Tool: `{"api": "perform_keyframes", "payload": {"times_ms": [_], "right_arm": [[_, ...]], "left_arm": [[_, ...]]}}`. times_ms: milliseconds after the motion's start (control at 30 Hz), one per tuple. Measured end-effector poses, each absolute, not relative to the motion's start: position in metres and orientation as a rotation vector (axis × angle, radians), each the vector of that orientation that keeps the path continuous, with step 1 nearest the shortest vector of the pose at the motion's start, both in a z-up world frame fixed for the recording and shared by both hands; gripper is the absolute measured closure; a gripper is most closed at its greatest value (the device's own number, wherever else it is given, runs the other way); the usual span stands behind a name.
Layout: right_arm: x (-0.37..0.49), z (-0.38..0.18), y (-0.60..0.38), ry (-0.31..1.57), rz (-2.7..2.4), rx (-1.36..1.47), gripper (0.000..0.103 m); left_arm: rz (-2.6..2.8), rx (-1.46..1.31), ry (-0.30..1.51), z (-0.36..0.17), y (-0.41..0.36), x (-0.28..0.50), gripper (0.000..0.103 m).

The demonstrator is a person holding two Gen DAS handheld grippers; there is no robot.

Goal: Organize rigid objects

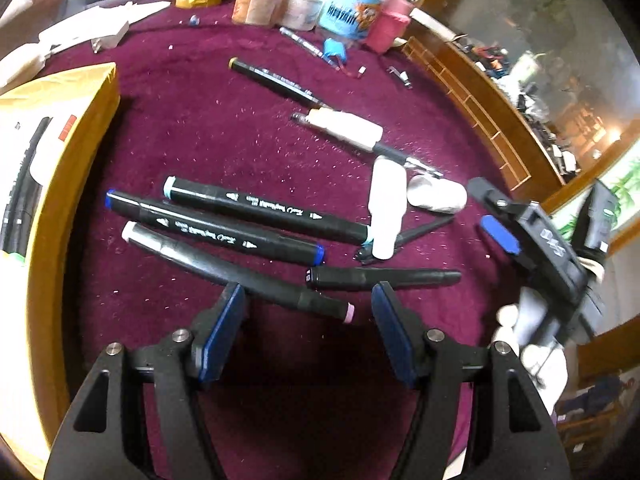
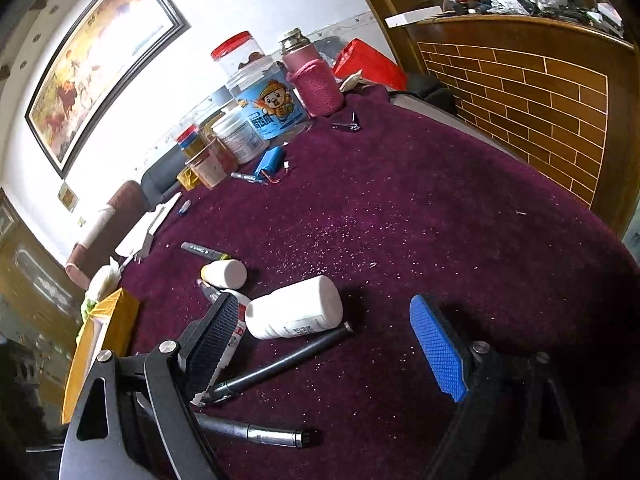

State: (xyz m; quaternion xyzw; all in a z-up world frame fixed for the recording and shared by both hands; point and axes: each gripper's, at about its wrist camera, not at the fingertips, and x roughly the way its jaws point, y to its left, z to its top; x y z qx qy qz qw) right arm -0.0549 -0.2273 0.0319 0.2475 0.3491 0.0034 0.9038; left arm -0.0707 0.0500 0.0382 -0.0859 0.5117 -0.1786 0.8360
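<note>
I have the left hand-held gripper hanging jaws apart, empty, over the pink-tipped marker on the maroon surface — approach step, by my reading. Next: lower, straddle the barrel, clamp. The right hand-held gripper stands wide, empty, beside a white bottle. Count — four cluttered markers, two white bottles visible.

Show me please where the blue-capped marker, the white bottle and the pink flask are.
blue-capped marker [image 1: 216,227]: left wrist view, middle of its black barrel.
white bottle [image 2: 294,307]: right wrist view, middle of its side, lying down.
pink flask [image 2: 316,80]: right wrist view, its knitted sleeve.
</note>
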Motion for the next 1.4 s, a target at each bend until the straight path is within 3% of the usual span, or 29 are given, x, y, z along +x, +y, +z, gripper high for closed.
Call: {"api": "perform_keyframes", "payload": {"times_ms": [400,800,933,1233,1400], "right_arm": [[-0.049,0.022,-0.254,0.712,-0.06,0.658,0.019],[-0.043,0.021,-0.243,0.747,-0.06,0.596,0.019],[-0.046,0.019,-0.249,0.737,-0.047,0.638,0.019],[-0.048,0.019,-0.247,0.746,-0.019,0.636,0.019],[-0.05,0.02,-0.245,0.749,-0.011,0.623,0.019]], "left_arm": [[-0.306,-0.169,1.028,0.041,0.102,-0.076,0.038],[-0.269,0.06,0.941,0.036,0.049,-0.047,0.038],[-0.221,0.125,0.985,0.023,0.039,-0.029,0.03],[-0.295,0.103,1.135,0.016,0.027,-0.053,0.03],[-0.24,0.037,1.089,0.03,0.051,-0.074,0.03]]}}
